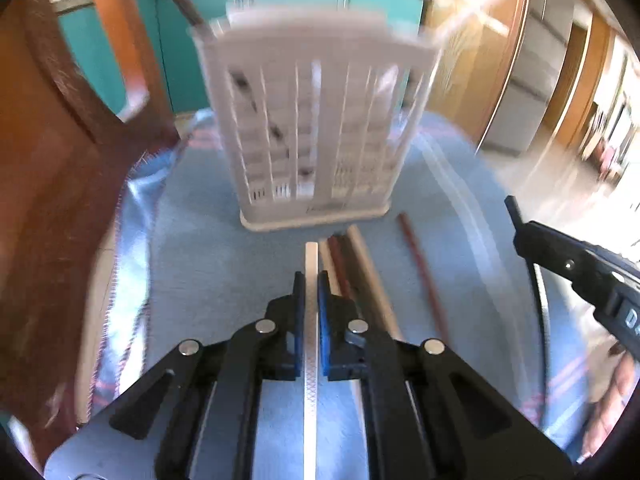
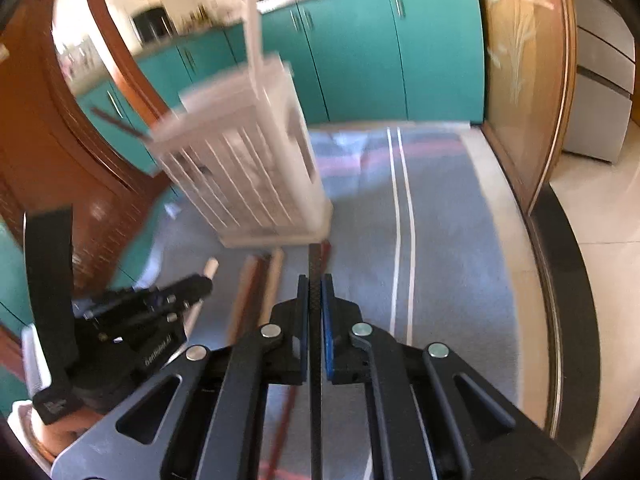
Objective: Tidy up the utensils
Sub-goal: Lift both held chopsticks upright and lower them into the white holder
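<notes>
The left hand-held gripper [image 1: 311,280] was pinching a white chopstick [image 1: 311,264] between its blue pads, the stick running straight along the line of the jaws, with its far tip pointing toward the white slatted utensil basket [image 1: 316,128]. The right hand-held gripper [image 2: 315,284] was likewise clamped on a black chopstick [image 2: 315,260], also lying along its fingers and aimed at the basket's base corner. In both views the basket stood on the far side of the blue cloth [image 1: 200,248] covering the worktop, directly beyond the left gripper and to the far left of the right one; by that, the left hand seemed better lined up with it. The basket's openings faced upward, and a few sticks [image 2: 253,20] already leaned out of its top, so the relation that mattered was one of axis: each held stick lay tilted forward and down, while the compartments would take it only end-first from above. In my judgement the next move called for raising the sticks over the rim and tipping them toward upright. Loose chopsticks [image 1: 360,264], pale and reddish-brown, lay on the cloth between the grippers and the basket foot, their long axes running near to far. Motion blur hid which compartment was free.
</notes>
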Demonstrator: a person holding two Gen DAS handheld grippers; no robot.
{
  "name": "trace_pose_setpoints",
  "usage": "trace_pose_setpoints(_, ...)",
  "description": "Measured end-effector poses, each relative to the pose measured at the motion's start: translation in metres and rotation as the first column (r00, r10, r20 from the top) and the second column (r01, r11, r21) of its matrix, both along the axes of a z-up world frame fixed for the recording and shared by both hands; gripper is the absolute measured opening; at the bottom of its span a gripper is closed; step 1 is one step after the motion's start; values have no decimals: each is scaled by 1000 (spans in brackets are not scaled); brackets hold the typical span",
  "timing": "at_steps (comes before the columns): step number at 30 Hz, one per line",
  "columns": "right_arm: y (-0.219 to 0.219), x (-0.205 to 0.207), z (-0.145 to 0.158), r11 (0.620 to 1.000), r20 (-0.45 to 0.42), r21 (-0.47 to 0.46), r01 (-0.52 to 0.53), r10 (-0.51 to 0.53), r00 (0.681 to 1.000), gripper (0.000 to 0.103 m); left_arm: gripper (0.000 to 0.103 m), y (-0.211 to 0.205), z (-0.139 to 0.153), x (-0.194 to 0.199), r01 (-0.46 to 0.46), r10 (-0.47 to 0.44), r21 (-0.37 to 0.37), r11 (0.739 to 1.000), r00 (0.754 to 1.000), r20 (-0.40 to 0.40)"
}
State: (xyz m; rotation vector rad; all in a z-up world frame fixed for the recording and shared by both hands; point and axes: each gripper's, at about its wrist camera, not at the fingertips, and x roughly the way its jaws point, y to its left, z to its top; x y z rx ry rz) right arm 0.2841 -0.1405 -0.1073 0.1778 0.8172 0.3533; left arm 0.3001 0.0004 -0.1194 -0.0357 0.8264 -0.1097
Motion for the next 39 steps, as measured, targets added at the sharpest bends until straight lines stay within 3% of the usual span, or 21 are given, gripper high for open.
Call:
trace_pose_setpoints(5,-13,-22,57,998,99,50,-28,23,995,7,7,6,69,-46,29,-24,-31,999,986,163)
trace_pose_setpoints(11,-20,-40,122,994,225,93,-54,32,974,7,7,24,150,-72,32,-18,-38,999,944,330)
trace_pose_setpoints(16,-15,-35,187,989,361,127,-78,27,932,7,7,36,221,-58,47,-14,-63,997,894,447)
trace_pose_setpoints(19,-9,-25,225,987,457,148,-59,-15,889,7,7,32,259,-43,16,0,-26,1000,849,528)
trace_pose_setpoints(21,-2,-12,242,987,491,154,-36,-45,870,7,7,31,275,-24,-2,16,-26,1000,837,547)
trace_pose_setpoints(24,7,6,252,992,529,128,11,-78,845,7,7,30,284,-3,-18,29,-27,999,840,542)
trace_pose_setpoints(26,12,19,250,992,528,121,30,-90,844,7,7,31,289,12,-42,42,-13,999,841,539)
trace_pose_setpoints(32,8,52,238,975,553,210,71,-178,814,7,7,40,286,32,-103,102,-31,994,823,559)
trace_pose_setpoints(36,12,62,215,978,522,201,59,-158,838,7,7,39,263,41,-108,114,-43,993,829,548)
trace_pose_setpoints(39,20,64,195,988,508,141,64,-127,852,7,7,36,233,49,-106,105,-26,994,858,503)
